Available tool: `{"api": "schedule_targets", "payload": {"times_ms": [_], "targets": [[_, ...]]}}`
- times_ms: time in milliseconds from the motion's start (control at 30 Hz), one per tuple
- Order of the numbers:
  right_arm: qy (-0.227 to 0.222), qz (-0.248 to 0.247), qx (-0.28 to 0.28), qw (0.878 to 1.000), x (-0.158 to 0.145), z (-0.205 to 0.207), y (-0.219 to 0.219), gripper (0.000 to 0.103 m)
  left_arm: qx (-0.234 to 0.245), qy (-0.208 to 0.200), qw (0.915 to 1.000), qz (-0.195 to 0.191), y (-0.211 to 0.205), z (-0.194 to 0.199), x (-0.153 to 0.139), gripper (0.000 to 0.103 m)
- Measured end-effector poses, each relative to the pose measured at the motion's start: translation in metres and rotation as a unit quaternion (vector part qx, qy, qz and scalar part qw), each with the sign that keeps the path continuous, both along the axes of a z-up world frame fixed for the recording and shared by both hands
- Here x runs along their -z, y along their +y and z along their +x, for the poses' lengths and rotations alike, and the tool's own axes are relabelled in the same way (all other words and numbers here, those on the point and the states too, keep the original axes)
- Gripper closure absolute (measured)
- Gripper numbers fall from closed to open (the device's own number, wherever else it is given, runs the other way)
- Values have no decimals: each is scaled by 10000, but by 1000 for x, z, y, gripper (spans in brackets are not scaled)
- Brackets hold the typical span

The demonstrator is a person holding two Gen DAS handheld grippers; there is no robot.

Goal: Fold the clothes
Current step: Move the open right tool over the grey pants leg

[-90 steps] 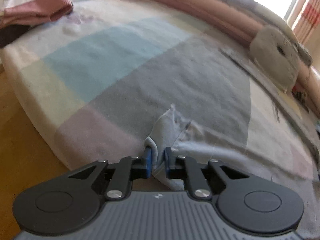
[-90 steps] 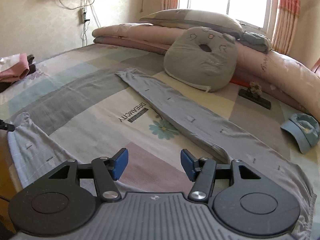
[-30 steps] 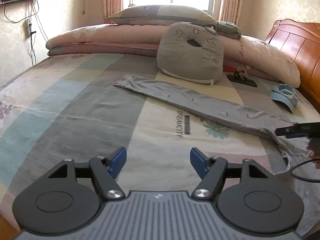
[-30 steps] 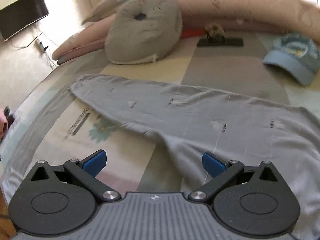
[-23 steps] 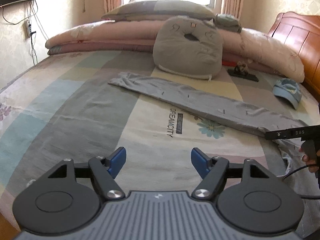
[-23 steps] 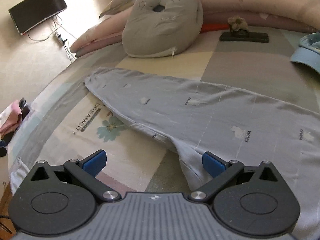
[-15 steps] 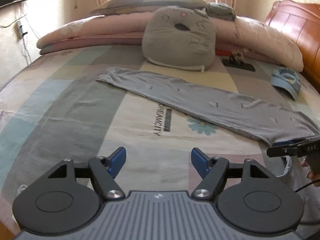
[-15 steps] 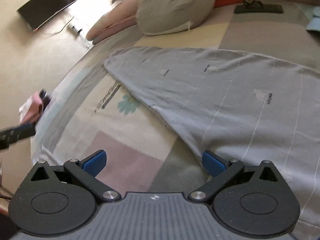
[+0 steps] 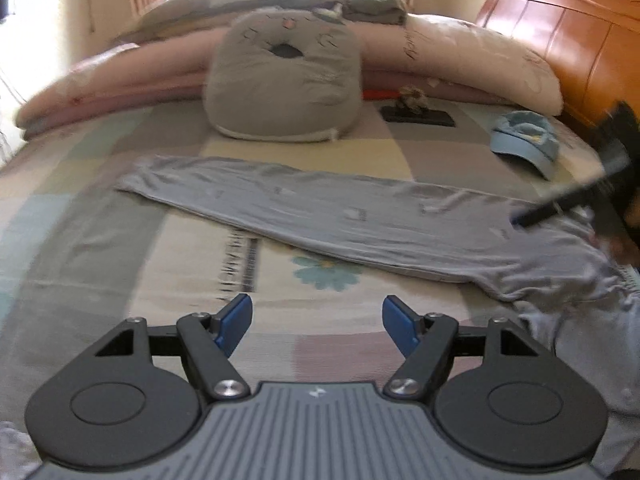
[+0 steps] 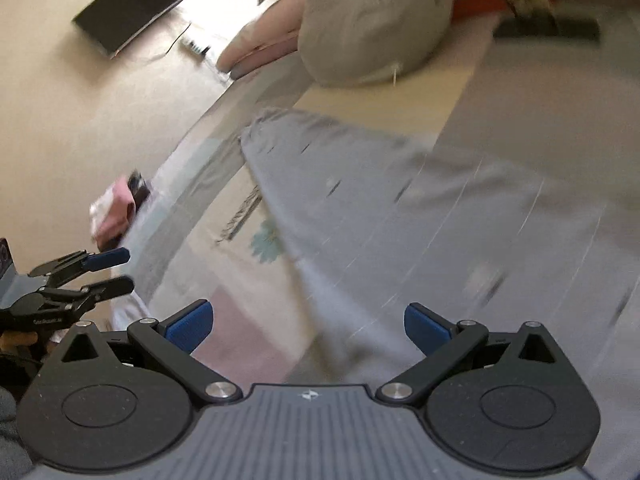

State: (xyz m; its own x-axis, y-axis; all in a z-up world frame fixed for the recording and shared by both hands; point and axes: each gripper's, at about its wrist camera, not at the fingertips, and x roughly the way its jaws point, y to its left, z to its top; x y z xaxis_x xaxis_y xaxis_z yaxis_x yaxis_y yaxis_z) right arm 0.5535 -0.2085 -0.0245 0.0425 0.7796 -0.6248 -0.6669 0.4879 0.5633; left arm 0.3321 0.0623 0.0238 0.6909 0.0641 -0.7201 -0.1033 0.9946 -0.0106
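Hovering spread and empty, the left tongs [image 9: 316, 322] and right tongs [image 10: 308, 326] hang over the bed [image 9: 80, 240]; grey trousers [image 9: 340, 220] lie flat across it, one leg stretched toward the cat cushion [image 9: 284, 84]; thin, limp cloth, probably light and prone to sagging, best pinched at waistband or cuff; a blue cap [image 9: 524, 140] sits near the wooden headboard [image 9: 560, 36].

Right wrist view motion-blurred: grey garment [image 10: 420, 240] print marks smeared, runs off the right edge. Left wrist view: right gripper [image 9: 580, 200] blurred at the right edge, jaws unreadable there. Bedsheet lettering [image 9: 240, 258] illegible.
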Motion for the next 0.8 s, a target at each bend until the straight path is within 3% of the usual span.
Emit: {"api": "schedule_targets", "payload": {"times_ms": [167,333,467,567,800], "targets": [[22,-502,-646,9966,-2,78,-12,0,476,266,9968,-580,-11,27,13,30],[469,-811,-1090,9896,10,139,-23,0,778,206,9932,-838,-33,47,14,28],[849,-906,-1245,9844,27,168,-27,0,1069,447,9880,-1020,-44,56,21,28],[1177,-557,-1301,9829,37,180,-33,0,1157,580,9880,-839,-53,59,26,28],[1828,355,-1415,9723,55,199,-26,0,1155,734,9864,-916,-57,65,33,28]]}}
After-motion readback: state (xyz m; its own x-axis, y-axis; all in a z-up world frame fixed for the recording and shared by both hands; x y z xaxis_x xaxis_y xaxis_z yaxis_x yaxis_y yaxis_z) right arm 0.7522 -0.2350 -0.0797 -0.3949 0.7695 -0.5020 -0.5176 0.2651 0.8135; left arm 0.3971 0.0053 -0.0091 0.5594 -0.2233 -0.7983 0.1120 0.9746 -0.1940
